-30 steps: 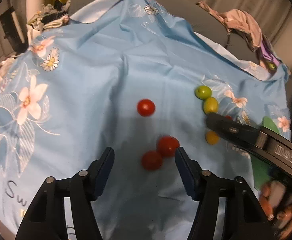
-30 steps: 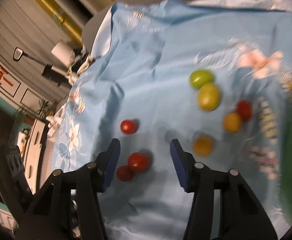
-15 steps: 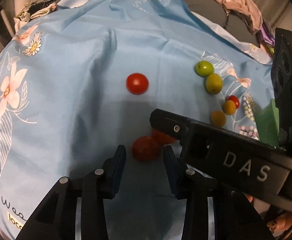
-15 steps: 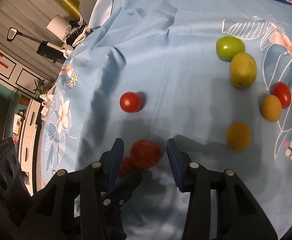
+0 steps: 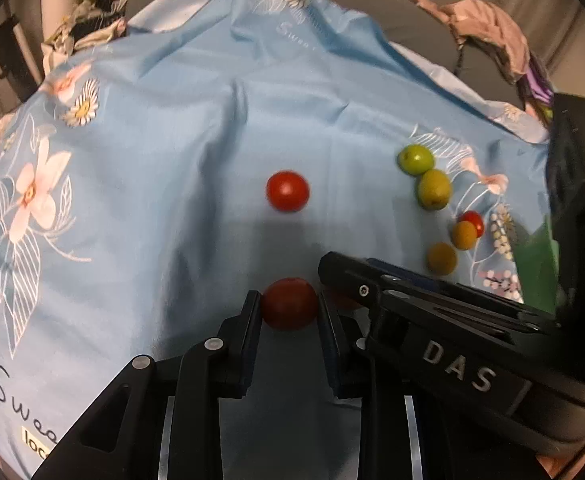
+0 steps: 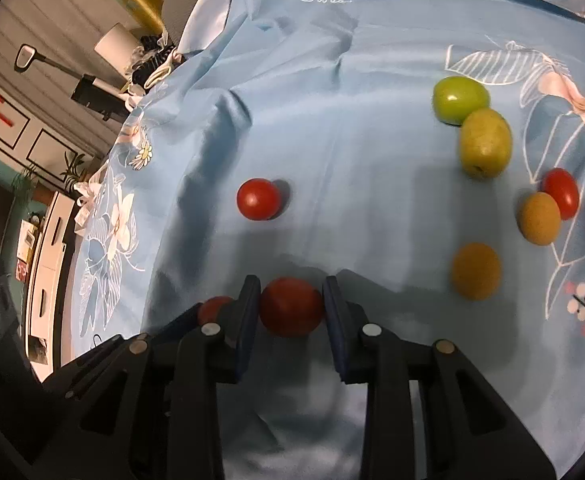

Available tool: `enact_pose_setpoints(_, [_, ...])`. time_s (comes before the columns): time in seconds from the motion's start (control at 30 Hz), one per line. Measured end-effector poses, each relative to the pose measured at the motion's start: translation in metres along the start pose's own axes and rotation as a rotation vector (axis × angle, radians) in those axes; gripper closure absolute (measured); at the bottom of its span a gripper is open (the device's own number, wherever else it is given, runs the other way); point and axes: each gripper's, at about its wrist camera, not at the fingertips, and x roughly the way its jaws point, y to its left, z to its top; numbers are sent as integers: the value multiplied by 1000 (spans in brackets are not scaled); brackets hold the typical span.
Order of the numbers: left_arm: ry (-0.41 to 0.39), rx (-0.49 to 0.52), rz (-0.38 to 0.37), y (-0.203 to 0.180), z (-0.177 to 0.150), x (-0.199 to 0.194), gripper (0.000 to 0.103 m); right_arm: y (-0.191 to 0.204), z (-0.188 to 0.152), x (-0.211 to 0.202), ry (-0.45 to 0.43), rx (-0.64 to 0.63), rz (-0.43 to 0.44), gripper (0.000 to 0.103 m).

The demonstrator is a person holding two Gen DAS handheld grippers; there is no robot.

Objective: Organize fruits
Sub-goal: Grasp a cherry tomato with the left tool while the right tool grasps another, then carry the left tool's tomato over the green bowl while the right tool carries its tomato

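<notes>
Blue floral cloth [image 6: 332,60] bearing tomatoes [image 6: 259,199] ahead of the fingers, green and yellow fruits [image 6: 484,142] to their right.

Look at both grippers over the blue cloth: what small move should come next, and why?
Probably lift both grippers straight up a little. The left gripper is shut on one red tomato; the right gripper is closing, with its pads against a neighbouring red tomato. Both tomatoes rest on the floral cloth, close together, so a vertical lift would likely separate them without knocking either.

In the left wrist view the right tool [image 5: 334,300] hides most of one red tomato [image 5: 342,302] — only a sliver shows; a green object [image 5: 536,264] sits half-covered.
</notes>
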Motion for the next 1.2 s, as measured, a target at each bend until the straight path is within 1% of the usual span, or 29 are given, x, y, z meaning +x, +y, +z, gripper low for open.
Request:
enact_pose_setpoints(0.17, [-23,2,-11,-2,2,-6,75,-5,-1,-12,-30,23,1,70])
enact_pose_setpoints(0.43, [-51,10,-18,-8,2,-16,75,-7,-5,-43,-116,44,-8,70])
enact_pose_setpoints(0.67, [-99,10,-44,-18,3,-33,75,-8,-10,-81,-224,48,3,70])
enact_pose_setpoints(0.87, [-151,13,-74,-28,4,-48,75,-12,-14,-111,-308,51,-16,71])
enact_pose_setpoints(1.0, [-165,10,-85,-37,4,-52,75,-20,-16,-124,-330,71,24,71])
enact_pose_setpoints(1.2, [-182,30,-88,-51,6,-57,75,-29,-20,-141,-376,94,-12,71])
